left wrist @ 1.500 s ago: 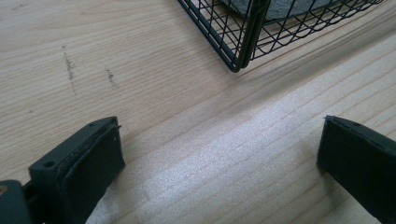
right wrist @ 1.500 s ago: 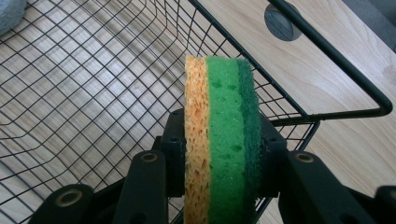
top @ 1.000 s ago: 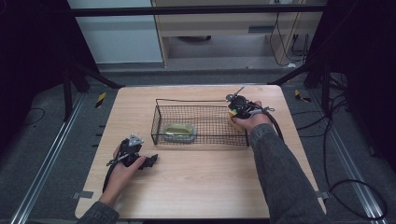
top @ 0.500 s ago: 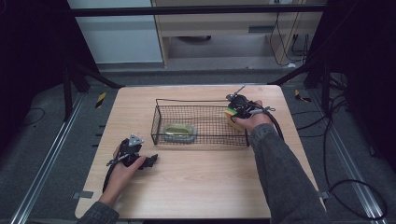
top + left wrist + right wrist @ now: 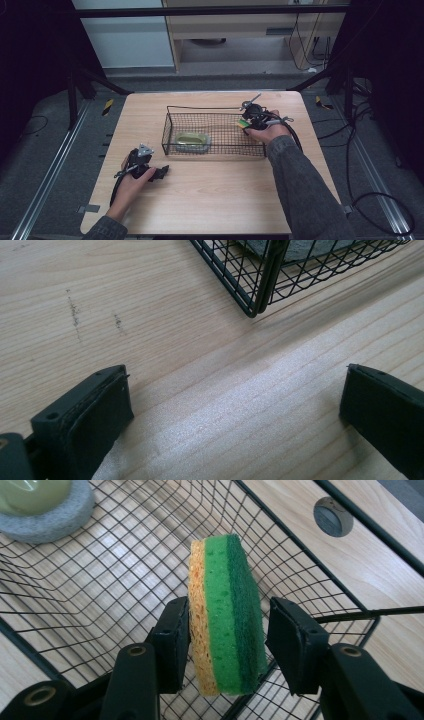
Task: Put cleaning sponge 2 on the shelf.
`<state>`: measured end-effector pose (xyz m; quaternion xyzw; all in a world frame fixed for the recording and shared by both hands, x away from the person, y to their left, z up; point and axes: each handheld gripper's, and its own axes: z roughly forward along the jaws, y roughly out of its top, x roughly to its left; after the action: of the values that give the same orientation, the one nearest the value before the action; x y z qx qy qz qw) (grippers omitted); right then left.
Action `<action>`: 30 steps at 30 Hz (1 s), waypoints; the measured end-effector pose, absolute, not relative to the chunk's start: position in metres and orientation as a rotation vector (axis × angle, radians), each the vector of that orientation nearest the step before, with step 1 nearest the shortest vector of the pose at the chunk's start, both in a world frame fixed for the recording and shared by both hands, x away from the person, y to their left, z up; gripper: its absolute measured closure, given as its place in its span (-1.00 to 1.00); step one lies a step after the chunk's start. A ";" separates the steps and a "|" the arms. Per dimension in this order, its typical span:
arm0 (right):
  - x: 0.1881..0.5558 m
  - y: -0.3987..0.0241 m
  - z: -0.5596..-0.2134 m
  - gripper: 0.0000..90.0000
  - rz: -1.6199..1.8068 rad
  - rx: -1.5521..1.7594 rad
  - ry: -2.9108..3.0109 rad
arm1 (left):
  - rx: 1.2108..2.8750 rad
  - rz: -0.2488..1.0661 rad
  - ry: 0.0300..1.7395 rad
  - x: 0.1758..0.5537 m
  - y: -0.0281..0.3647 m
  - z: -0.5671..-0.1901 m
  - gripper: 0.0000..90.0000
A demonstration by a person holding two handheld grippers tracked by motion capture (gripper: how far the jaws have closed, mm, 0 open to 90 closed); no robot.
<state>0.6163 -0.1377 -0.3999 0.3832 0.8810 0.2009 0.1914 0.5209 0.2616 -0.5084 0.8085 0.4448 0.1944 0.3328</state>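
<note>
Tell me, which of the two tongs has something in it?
The right tongs, over the wire basket, have a green-and-yellow sponge between them; the left tongs gape empty.

A pale wooden worktop [image 5: 210, 200] stands on a grey floor [image 5: 50, 170] edged with metal rails [image 5: 42, 192]. Beyond it sits a light wooden cabinet [image 5: 235, 30] beside a white panel [image 5: 127, 42]. Dark curtains [image 5: 30, 60] flank both sides, and black cables [image 5: 360, 165] trail across the floor at right.
</note>
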 end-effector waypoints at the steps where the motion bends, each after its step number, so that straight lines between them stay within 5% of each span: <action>1: 0.616 -0.137 -0.400 0.13 0.569 1.077 2.477 | 2.111 0.508 1.162 0.521 0.262 -0.508 -1.00; 22: 0.603 -0.125 -0.392 -0.01 0.624 1.054 2.495 | 2.105 0.508 1.164 0.521 0.261 -0.509 -1.00; 30: 0.599 -0.134 -0.384 -0.21 0.648 1.078 2.453 | 2.111 0.508 1.163 0.521 0.261 -0.508 -1.00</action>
<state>0.5988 -0.1338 -0.3840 0.3840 0.8734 0.2306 0.1912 0.5209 0.2614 -0.5084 0.8081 0.4451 0.1946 0.3330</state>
